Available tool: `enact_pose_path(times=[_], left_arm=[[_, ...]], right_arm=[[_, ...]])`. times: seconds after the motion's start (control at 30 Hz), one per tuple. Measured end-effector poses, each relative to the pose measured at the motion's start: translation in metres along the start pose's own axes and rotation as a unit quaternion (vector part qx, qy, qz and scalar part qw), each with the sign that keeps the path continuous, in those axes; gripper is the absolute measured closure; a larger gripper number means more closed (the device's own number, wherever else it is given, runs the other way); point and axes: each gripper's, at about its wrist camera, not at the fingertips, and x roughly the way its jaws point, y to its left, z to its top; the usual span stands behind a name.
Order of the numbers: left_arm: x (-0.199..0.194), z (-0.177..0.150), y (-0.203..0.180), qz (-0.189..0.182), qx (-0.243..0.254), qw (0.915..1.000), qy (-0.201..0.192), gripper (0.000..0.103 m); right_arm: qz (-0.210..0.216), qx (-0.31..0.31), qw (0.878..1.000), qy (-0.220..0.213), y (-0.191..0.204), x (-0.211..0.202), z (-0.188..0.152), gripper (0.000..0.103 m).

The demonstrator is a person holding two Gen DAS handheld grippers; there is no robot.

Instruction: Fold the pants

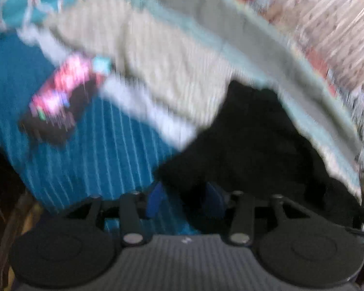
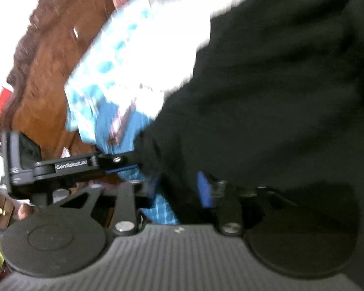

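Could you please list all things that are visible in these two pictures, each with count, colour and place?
pants: one, black, on the bed before both grippers
bedsheet: one, blue with white stripes, under the pants
blanket: one, pale cream, beyond the pants
small packet: one, dark with pink print, on the bedsheet, too blurred to identify
headboard: one, brown wood, behind the bed
left gripper: one, black, blue pads, jaws apart
right gripper: one, black, jaws apart, black cloth between
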Motion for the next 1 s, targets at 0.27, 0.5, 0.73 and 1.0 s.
enact_pose_path(times=[0.27, 0.5, 0.73, 1.0], left_arm=[[0.013, 0.066, -0.072, 0.041, 0.111, 0.9904, -0.071, 0.055], [0.111, 0.089, -0.187, -0.002, 0.231, 0.9729, -0.017, 0.055], [0.203, 0.082, -0.254, -0.074, 0.194, 0.9739, 0.092, 0.055], [0.251, 0.071, -0.289, -0.054, 0.169, 0.9766, 0.122, 0.055]], right_arm=[[-0.168, 0.068, 0.959, -0.219, -0.095, -0.186, -0.015, 0.054], [-0.323, 0.21, 0.854, -0.35, -0.179, -0.325, -0.034, 0.052], [-0.319, 0.37, 0.797, -0.355, -0.276, -0.346, -0.035, 0.034], [-0.199, 0.381, 0.811, -0.397, -0.294, -0.365, 0.034, 0.093]])
